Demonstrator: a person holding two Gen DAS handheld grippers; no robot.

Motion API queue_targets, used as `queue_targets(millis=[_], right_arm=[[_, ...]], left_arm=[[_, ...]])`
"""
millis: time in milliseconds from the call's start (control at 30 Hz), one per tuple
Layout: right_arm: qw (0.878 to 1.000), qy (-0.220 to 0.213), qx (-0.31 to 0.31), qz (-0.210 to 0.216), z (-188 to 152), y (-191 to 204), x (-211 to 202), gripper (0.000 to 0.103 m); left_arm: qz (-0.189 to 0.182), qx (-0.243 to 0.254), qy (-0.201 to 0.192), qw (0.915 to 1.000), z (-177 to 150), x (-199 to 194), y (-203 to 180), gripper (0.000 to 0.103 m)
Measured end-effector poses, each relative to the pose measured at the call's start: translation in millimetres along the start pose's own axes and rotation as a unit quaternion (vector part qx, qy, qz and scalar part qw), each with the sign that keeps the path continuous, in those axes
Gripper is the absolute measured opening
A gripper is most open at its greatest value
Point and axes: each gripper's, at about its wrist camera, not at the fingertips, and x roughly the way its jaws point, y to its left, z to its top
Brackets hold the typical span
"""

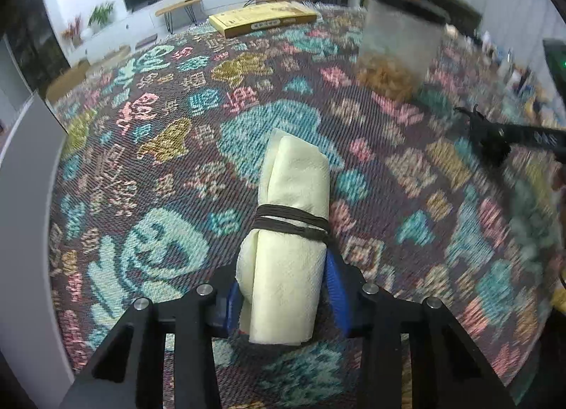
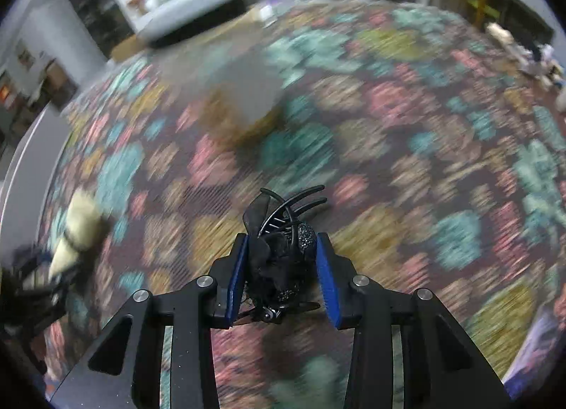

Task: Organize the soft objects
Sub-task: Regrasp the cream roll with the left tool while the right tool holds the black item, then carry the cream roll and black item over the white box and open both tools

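Left gripper (image 1: 283, 303) is clamping the rolled cloth (image 1: 290, 232), right gripper (image 2: 281, 278) is clenching the hair claw (image 2: 279, 249); I'd be steering both to the far container (image 1: 399, 41), gripping firmly.

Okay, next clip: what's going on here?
A person is working with two handheld tools over a patterned woven cloth. The left tool is clamped on a pale yellow rolled cloth bound with a dark band. The right tool is clamped on a black hair claw clip. Both items are in hand above the surface. A translucent container stands further back, though blur hides what it holds.
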Motion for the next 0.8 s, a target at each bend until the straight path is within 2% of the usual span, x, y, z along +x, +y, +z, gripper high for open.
queue_targets(millis=[67, 167, 267, 333, 433, 533, 600, 700, 800], right_arm=[[0.999, -0.025, 0.023, -0.010, 26.3, -20.1, -5.5, 0.039], [0.998, -0.053, 0.046, -0.002, 70.5, -37.8, -15.9, 0.039], [0.996, -0.072, 0.041, 0.014, 105.0, -32.0, -24.8, 0.039], [0.996, -0.082, 0.017, 0.029, 124.1, -14.0, -36.3, 0.039], [0.993, -0.094, -0.053, 0.050, 131.0, 42.1, -61.0, 0.039], [0.987, -0.092, -0.104, 0.083, 116.0, 110.9, -80.4, 0.039], [0.980, -0.089, -0.132, 0.120, 101.5, 159.7, -91.2, 0.039], [0.964, -0.080, -0.166, 0.189, 66.2, 239.1, -104.7, 0.039], [0.943, -0.052, -0.189, 0.269, 24.1, 319.9, -111.7, 0.039]], left_arm=[[-0.016, -0.027, -0.013, 0.9994, 8.1, -7.2, 5.0, 0.041], [-0.032, -0.058, -0.029, 0.9974, 25.6, -23.1, 14.8, 0.041], [-0.029, -0.074, -0.045, 0.9958, 44.2, -37.8, 25.7, 0.041], [-0.030, -0.089, -0.057, 0.9940, 55.6, -50.6, 36.4, 0.041], [-0.040, -0.110, -0.074, 0.9903, 61.9, -70.1, 54.0, 0.041], [-0.052, -0.129, -0.092, 0.9860, 57.3, -98.2, 76.8, 0.041], [-0.056, -0.141, -0.107, 0.9828, 41.3, -127.9, 96.9, 0.041], [-0.034, -0.153, -0.126, 0.9796, 8.1, -170.2, 134.6, 0.041], [0.018, -0.173, -0.135, 0.9754, -38.2, -211.6, 184.5, 0.041]])
